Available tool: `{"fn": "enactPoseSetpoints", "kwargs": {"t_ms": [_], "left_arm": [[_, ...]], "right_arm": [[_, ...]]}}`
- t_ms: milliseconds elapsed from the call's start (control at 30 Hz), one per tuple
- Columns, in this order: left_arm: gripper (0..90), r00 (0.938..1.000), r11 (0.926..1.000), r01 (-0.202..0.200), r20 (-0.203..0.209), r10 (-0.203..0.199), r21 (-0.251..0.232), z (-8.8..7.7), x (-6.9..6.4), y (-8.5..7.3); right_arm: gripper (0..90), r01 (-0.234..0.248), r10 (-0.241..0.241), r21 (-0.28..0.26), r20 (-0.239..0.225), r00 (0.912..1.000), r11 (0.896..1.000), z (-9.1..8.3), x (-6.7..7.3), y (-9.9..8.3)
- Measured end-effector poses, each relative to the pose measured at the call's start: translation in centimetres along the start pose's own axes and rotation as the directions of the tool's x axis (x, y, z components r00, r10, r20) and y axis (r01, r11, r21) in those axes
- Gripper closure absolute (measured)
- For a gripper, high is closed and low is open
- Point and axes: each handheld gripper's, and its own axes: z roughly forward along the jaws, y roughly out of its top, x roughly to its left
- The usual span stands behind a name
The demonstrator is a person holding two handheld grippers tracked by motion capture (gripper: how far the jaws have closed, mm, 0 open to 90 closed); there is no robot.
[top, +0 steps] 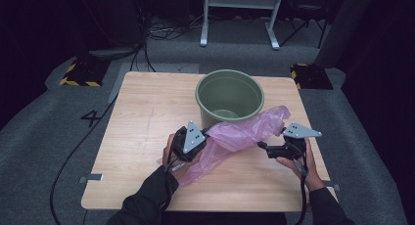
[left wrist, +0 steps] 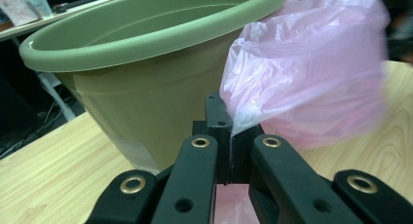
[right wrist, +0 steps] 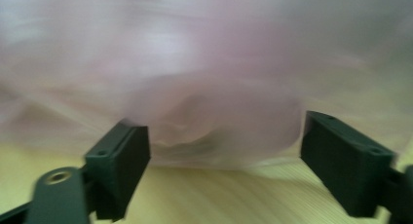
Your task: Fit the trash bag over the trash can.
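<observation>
1. Centrally, a light wooden bench [top: 147, 137] stands on grey carpet, seen from above; a person's dark-sleeved forearms come in from the bottom edge, each hand holding a set of black tongs.
2. Toward the far side of the bench stands a round olive-green plastic bucket [top: 230, 98], upright, its mouth open.
3. A thin, crinkled, translucent pink plastic bag [top: 235, 137] stretches across the bench in front of the bucket — its upper part rests against the bucket's near wall, and its lower end trails toward the person, between the two hands.
4. The left tongs [top: 209, 133], at the left of the bag, are pressed together on an edge of the pink film. In the left gripper view, the left tongs [left wrist: 229, 136] pinch a fold of the bag [left wrist: 311, 73] between closed pads, with the bucket [left wrist: 146, 53] just beyond, its rim tilted across the frame.
5. The right tongs [top: 260, 146] sit at the bag's right side, pointing toward it. In the right gripper view — which is blurred — the right tongs [right wrist: 224, 151] stand wide apart, the bag [right wrist: 195, 78] just ahead of them and nothing pressed between the pads.
6. Both tongs carry a grey three-cornered plate on top and trail a dark cable.
</observation>
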Motion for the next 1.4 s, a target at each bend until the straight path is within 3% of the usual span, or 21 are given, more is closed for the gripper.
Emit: {"fn": "enactPoseSetpoints", "kwargs": {"t_ms": [67,133,167,267,367,500,567,600,667,800,1067,1100,1167,1200,1267,1300,1400], "left_arm": [[89.7,0.9999,0.9999,-0.011,0.003,0.011,-0.001,-0.1,0.0,0.0],[89.7,0.9999,0.9999,-0.011,0.010,0.011,-0.008,-0.2,0.1,0.0],[89.7,0.9998,0.9999,-0.011,0.018,0.011,-0.009,-0.3,0.1,0.0],[89.7,0.9996,0.9999,-0.012,0.025,0.013,-0.007,-0.4,0.2,-0.1],[89.7,0.9984,0.9997,-0.023,0.052,0.023,-0.002,-0.6,0.4,-0.4],[89.7,0.9967,0.9996,-0.028,0.076,0.028,0.003,-0.8,0.4,-0.9],[89.7,0.9964,0.9993,-0.036,0.077,0.036,0.007,-0.8,0.4,-1.1],[89.7,0.9961,0.9994,-0.034,0.081,0.033,0.010,-0.9,0.4,-1.1],[89.7,0.9956,0.9992,-0.036,0.087,0.034,0.017,-0.8,0.5,-1.4],[89.7,0.9942,0.9987,-0.044,0.099,0.041,0.025,-0.8,0.6,-1.6],[88.3,0.9937,0.9985,-0.045,0.104,0.042,0.031,-0.7,0.4,-1.8],[78.4,0.9925,0.9993,-0.029,0.119,0.026,0.024,-0.7,0.6,-1.8],[75.6,0.9920,0.9993,-0.027,0.124,0.023,0.028,-0.7,0.6,-1.8],[69.4,0.9918,0.9992,-0.027,0.126,0.023,0.031,-0.7,0.6,-1.7],[68.8,0.9891,0.9988,-0.039,0.143,0.034,0.030,-0.7,0.4,-1.6],[65.4,0.9880,0.9984,-0.047,0.148,0.042,0.030,-0.7,0.3,-1.5],[57.7,0.9853,0.9978,-0.055,0.164,0.048,0.036,-0.6,-0.1,-1.2]], "right_arm": [[15.6,-0.055,0.055,0.004,0.007,0.9985,0.998,0.9,-1.0,-0.2],[15.2,-0.076,0.075,0.018,0.042,0.9963,0.997,2.1,-2.0,-0.4],[15.6,-0.108,0.108,0.010,0.031,0.9937,0.994,2.7,-2.6,-0.6],[15.6,-0.098,0.099,-0.008,0.044,0.9941,0.995,3.2,-3.0,-0.6],[16.2,-0.075,0.078,-0.066,0.046,0.9959,0.995,3.1,-3.3,-0.5],[36.3,-0.033,0.040,-0.125,0.048,0.9981,0.992,2.9,-3.4,-0.2],[61.7,-0.005,0.010,-0.152,0.031,0.9995,0.988,2.7,-3.2,0.0],[61.7,-0.005,0.010,-0.152,0.031,0.9995,0.988,2.7,-3.2,0.0],[74.7,0.016,-0.010,-0.180,0.034,0.9994,0.983,2.4,-3.1,0.3],[88.7,0.060,-0.051,-0.218,0.046,0.9976,0.974,1.6,-2.8,0.7],[90.0,0.134,-0.117,-0.263,0.079,0.9899,0.955,-0.1,-2.0,2.3],[90.0,0.158,-0.136,-0.282,0.095,0.9861,0.946,-0.7,-1.7,2.8],[90.0,0.166,-0.144,-0.292,0.095,0.9850,0.942,-0.9,-1.5,3.0],[90.0,0.176,-0.153,-0.308,0.096,0.9835,0.935,-1.4,-1.3,3.3],[90.0,0.199,-0.177,-0.325,0.094,0.9797,0.925,-2.0,-0.8,3.9],[90.0,0.218,-0.199,-0.341,0.090,0.9758,0.914,-2.5,-0.3,4.5],[90.0,0.233,-0.217,-0.351,0.084,0.9726,0.907,-3.0,0.3,5.0]]}}
